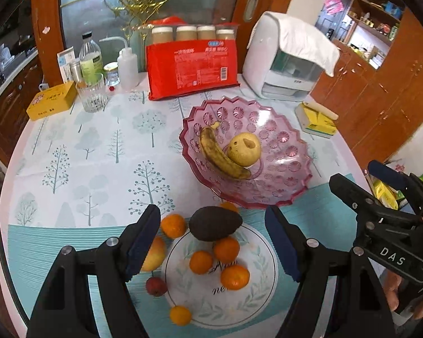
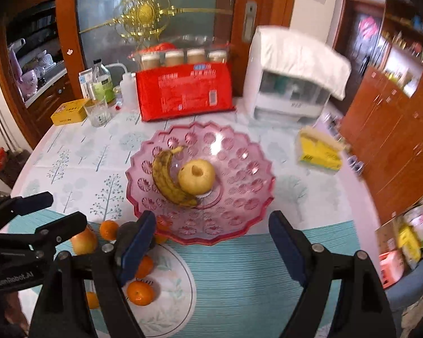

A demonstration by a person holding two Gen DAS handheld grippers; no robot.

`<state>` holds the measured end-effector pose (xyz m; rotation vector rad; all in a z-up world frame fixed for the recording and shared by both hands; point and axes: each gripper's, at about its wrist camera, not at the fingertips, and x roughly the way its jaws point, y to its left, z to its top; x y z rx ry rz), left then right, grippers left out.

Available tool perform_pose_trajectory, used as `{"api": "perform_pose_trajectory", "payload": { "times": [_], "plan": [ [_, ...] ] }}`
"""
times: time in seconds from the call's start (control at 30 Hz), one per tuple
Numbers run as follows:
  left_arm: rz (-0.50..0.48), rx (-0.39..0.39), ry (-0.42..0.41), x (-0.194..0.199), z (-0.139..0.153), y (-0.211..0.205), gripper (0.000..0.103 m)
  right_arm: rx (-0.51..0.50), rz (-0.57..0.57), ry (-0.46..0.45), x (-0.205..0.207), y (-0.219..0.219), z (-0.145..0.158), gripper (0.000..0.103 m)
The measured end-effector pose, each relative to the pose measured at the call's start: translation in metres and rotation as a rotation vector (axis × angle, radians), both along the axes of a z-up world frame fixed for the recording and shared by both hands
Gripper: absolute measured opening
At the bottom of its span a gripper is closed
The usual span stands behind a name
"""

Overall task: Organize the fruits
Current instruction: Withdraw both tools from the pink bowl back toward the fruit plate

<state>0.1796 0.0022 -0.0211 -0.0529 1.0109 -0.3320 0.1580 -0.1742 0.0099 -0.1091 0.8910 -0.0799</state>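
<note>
Red packet (image 1: 193, 69) leaning against jars, white appliance (image 1: 284, 64) under cloth, drinking glass (image 1: 91, 93), yellow tin (image 1: 52, 100), tissue pack (image 1: 317, 119)

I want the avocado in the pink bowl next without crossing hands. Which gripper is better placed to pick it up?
Probably the left gripper: its open jaws frame the avocado. The right gripper, also open, faces the pink bowl, with the avocado off to its left.

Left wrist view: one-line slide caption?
Open left gripper above avocado and oranges; banana, pear in pink bowl.

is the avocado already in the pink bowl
No, the avocado lies on the white plate among the oranges, while the pink bowl holds only a banana and a pear.
</note>
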Motion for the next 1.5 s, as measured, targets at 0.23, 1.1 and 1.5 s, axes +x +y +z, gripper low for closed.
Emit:
{"api": "perform_pose_trajectory", "payload": {
  "times": [0.23,1.1,1.5],
  "plan": [
    [-0.029,-0.024,-0.045,-0.031,0.015,0.021,0.075,0.084,-0.025,-0.029,-0.030,0.014,0.012,0.083],
    [0.084,0.006,-0.064,-0.096,-0.020,0.128,0.079,0.204,0.048,-0.064,-0.081,0.073,-0.009,0.083],
    [0.067,0.057,0.021,-0.067,-0.072,0.122,0.079,0.269,0.075,-0.016,-0.061,0.078,-0.053,0.076]
  ]
}}
